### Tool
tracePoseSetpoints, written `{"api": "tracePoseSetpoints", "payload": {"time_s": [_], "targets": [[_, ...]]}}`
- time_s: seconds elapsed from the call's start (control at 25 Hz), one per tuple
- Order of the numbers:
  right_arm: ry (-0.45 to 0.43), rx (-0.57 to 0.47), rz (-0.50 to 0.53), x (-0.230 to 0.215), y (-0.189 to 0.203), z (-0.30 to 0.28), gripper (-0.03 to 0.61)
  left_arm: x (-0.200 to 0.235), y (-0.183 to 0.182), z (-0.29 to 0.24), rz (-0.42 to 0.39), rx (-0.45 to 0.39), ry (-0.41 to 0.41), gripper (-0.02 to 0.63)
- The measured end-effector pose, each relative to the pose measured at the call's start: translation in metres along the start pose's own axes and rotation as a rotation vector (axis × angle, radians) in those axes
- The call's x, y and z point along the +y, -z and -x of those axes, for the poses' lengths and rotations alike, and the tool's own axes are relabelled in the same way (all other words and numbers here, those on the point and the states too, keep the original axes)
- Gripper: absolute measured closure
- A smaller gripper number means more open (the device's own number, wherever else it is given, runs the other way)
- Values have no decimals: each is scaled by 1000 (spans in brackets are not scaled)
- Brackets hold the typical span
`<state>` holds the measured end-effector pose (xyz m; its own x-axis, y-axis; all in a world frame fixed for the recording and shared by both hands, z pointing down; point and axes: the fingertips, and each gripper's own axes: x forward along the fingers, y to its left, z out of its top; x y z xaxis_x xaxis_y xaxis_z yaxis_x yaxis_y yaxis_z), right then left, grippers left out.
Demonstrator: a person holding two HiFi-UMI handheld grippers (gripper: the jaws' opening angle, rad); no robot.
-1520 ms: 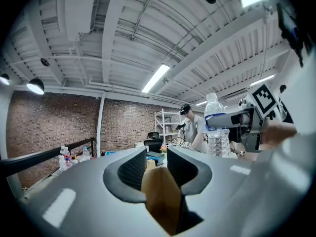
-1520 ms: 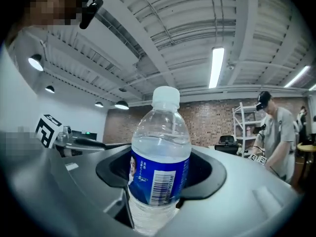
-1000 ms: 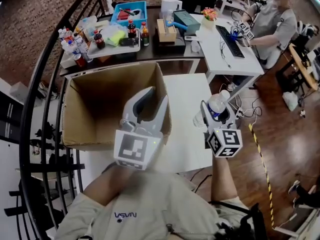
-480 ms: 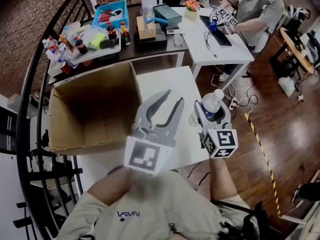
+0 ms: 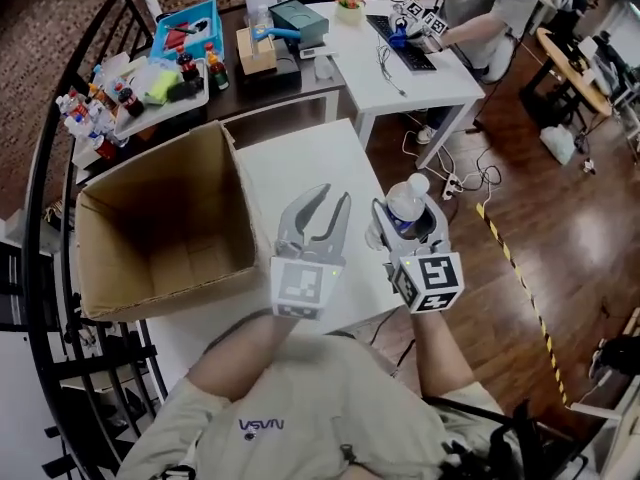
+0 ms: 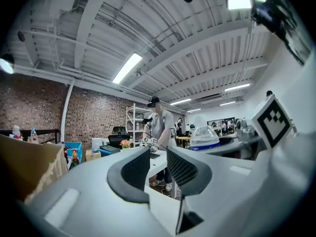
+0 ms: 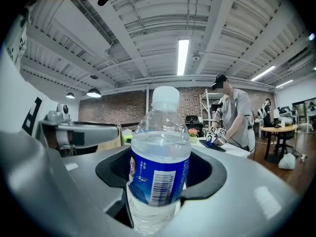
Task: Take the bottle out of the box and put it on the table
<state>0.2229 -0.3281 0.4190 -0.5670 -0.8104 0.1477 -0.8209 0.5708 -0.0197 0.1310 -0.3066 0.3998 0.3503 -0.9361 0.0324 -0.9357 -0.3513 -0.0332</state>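
Observation:
The open cardboard box [image 5: 150,230] stands on the left half of the white table [image 5: 300,163]; its inside looks bare. A clear water bottle [image 7: 159,167] with a blue label and white cap stands upright between the jaws of my right gripper [image 5: 406,218], which is shut on it at the table's right edge. My left gripper [image 5: 332,196] is open and holds nothing. It hovers over the table to the right of the box, close beside the bottle [image 5: 404,201]. In the left gripper view the bottle [image 6: 204,137] shows to the right of the parted fingers [image 6: 129,174].
Behind the box a dark table [image 5: 290,78] carries trays, sauce bottles and a tissue box. A person [image 5: 480,13] works at a white desk [image 5: 400,63] at the back right. A black railing [image 5: 45,168] runs along the left. Wooden floor with cables [image 5: 450,183] lies to the right.
My left gripper has come out from over the box and moved right and down, to beside the bottle. The right gripper has shifted a little, still holding the bottle.

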Motion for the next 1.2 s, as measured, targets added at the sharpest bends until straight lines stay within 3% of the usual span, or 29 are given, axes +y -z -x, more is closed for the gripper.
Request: {"api": "tracePoseSetpoints", "payload": {"time_s": [0.4, 0.84, 1.2], "targets": [[6, 2, -12, 0, 44, -17, 293, 2, 55, -8, 22, 80, -3, 511], [68, 43, 56, -2, 129, -61, 293, 3, 113, -9, 84, 166, -11, 524], [121, -21, 105, 1, 146, -68, 281, 5, 162, -12, 133, 241, -19, 525]]}}
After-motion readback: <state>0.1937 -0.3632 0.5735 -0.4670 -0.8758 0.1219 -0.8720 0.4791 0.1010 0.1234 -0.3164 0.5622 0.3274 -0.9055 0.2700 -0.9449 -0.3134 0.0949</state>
